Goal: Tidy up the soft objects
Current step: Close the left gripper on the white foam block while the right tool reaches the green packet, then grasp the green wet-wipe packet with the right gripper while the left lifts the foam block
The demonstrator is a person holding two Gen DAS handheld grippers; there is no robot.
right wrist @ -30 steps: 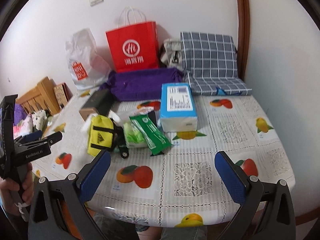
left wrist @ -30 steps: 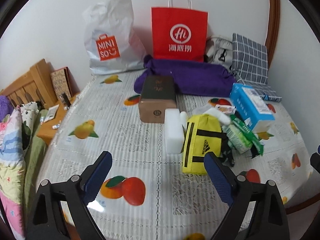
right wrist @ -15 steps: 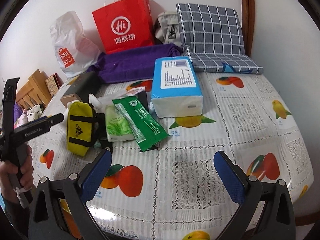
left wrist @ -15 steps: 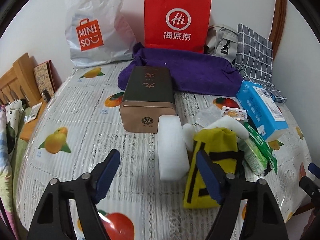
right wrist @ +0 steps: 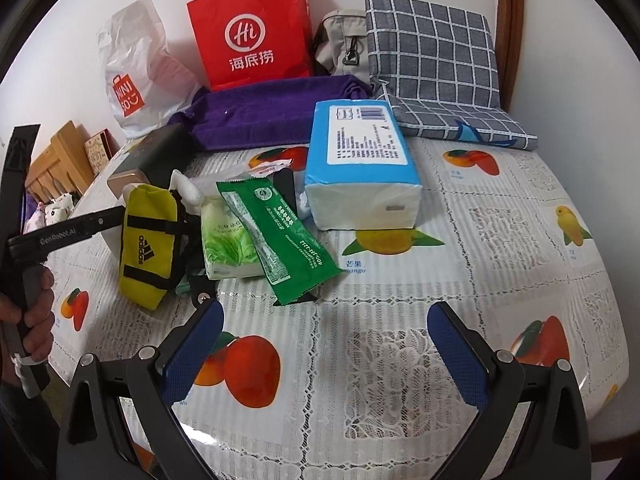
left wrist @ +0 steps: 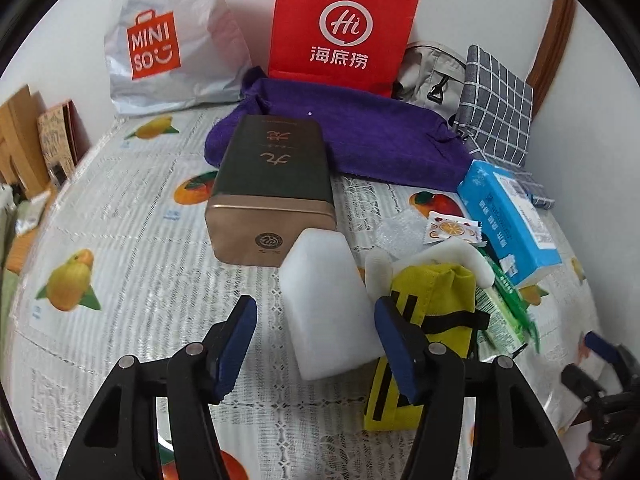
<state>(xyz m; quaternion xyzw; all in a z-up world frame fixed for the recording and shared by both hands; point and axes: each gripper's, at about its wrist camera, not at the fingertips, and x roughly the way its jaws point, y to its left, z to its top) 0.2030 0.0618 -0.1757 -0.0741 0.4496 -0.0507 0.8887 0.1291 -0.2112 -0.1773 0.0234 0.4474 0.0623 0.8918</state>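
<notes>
Step in hand: left gripper (left wrist: 316, 342) going for the white rectangular foam block (left wrist: 330, 306), which lies on the fruit-print plastic tablecloth (left wrist: 120, 248) just in front of the dark green and bronze tin box (left wrist: 272, 192) and right beside the yellow fabric pouch with black straps (left wrist: 432, 320)

Left jaws are about half apart and closing, block sits between them. Right-side pad looks at or very near the block's edge, left-side pad has a clear gap, so not a grip yet

Right gripper (right wrist: 322, 344): jaws wide, nothing between them, hovering over bare tablecloth in front of the green foil sachet (right wrist: 280, 236) and blue-and-white tissue pack (right wrist: 362, 168)

Next move, my read: shift the left gripper slightly toward the side with the gap to centre the block, then finish the close. Foam will squash, so squeeze lightly. Watch the pouch strap, it's close enough to the right-side pad to get pinched along with the block
</notes>
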